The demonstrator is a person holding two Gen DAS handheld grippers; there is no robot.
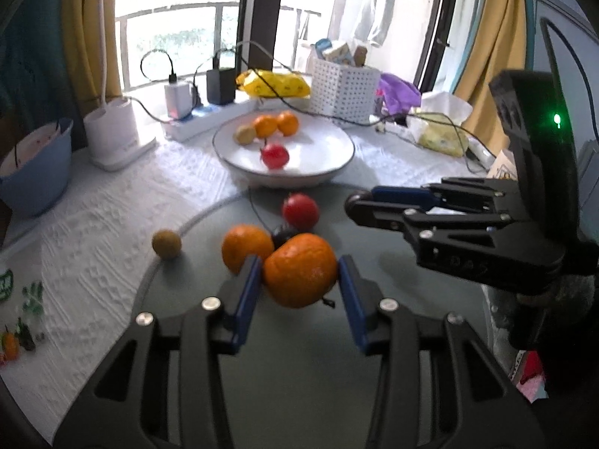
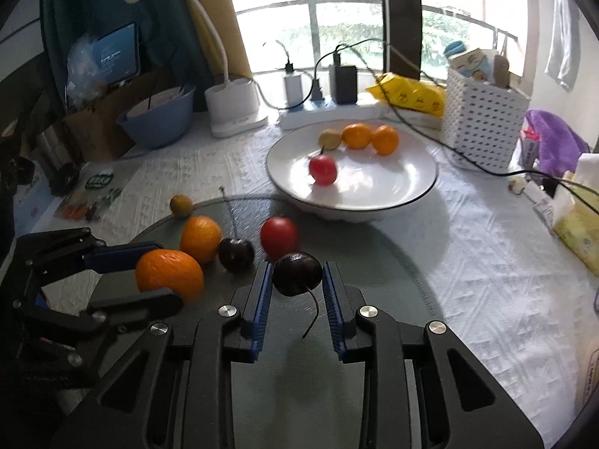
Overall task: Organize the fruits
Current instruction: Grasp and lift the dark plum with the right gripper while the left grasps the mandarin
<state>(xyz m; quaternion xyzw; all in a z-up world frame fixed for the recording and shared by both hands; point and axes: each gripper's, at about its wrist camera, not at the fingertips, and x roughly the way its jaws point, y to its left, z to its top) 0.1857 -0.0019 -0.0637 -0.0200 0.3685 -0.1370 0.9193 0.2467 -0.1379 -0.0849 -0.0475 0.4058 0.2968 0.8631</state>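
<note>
Now the right claw (image 2: 295,280) clamps a dark cherry (image 2: 297,273), stem toward the camera, while the left claw (image 1: 299,280) grips an orange (image 1: 299,269)

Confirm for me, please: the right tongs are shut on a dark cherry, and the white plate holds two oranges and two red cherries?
Not quite: the right wrist view shows the white plate holding only one red cherry, plus two oranges and a yellowish fruit. The right tongs do grip the dark cherry.
</note>
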